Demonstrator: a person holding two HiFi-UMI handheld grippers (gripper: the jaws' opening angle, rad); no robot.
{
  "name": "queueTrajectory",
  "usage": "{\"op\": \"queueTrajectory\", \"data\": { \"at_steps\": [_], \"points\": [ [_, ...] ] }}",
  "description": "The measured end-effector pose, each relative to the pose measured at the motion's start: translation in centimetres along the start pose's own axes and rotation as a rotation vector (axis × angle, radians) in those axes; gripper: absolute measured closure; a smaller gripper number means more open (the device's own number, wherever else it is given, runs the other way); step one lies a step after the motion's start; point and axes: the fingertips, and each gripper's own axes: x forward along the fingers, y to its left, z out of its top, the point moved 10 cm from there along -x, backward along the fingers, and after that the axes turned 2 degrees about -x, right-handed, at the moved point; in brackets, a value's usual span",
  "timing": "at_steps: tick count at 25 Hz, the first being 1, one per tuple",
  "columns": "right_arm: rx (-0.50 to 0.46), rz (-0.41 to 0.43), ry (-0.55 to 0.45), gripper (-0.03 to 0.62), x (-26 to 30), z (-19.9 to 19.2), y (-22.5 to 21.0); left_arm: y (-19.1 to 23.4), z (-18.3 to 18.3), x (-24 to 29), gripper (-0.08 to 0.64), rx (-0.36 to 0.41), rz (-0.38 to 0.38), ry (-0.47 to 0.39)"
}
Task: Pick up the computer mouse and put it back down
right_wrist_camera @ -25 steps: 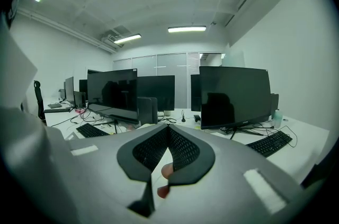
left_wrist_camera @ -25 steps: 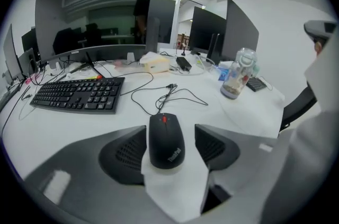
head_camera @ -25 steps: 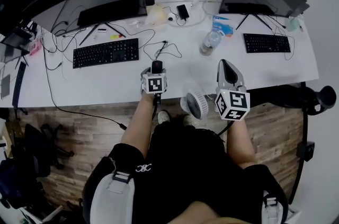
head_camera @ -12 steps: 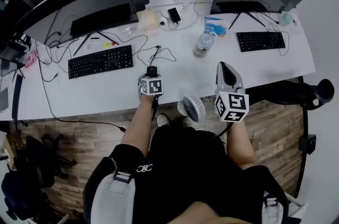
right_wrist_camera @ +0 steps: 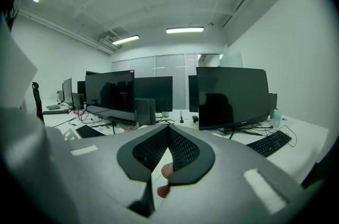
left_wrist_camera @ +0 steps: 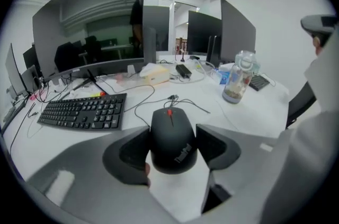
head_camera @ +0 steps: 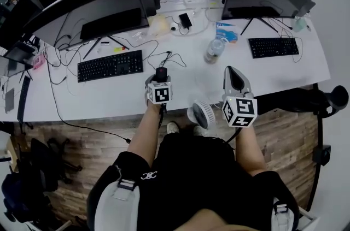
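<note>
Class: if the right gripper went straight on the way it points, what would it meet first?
The right gripper points over the desk; the way looks free until, probably, the middle monitor; depth unclear.

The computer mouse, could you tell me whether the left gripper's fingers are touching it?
Touching. The left gripper view shows both fingers pressed against the computer mouse's sides, with no gap visible.

Right gripper [right_wrist_camera: 169,128], jaws closed tip to tip with nothing between them, seen against a white desk [right_wrist_camera: 307,132] bearing dark monitors [right_wrist_camera: 233,96] and a keyboard [right_wrist_camera: 270,143], under ceiling strip lights [right_wrist_camera: 184,30].
</note>
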Motion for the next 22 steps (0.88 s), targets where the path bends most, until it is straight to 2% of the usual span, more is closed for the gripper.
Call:
{"op": "queueTrajectory", "data": {
  "at_steps": [7, 14, 22],
  "points": [
    [0.022, 0.022, -0.04, 0.594, -0.1, 0.6, 0.2, -0.5, 3.9, -4.5, 0.239, 0.038, 0.011, -0.131],
    [0.046, 0.042, -0.064, 0.594, -0.4, 0.7, 0.3, -0.4, 8.3, -9.8, 0.239, 0.022, 0.046, -0.268],
    [0.068, 0.06, -0.091, 0.594, -0.4, 1.0, 0.1, -0.3, 12.1, -14.8, 0.239, 0.01, 0.091, -0.358]
  ]
}}
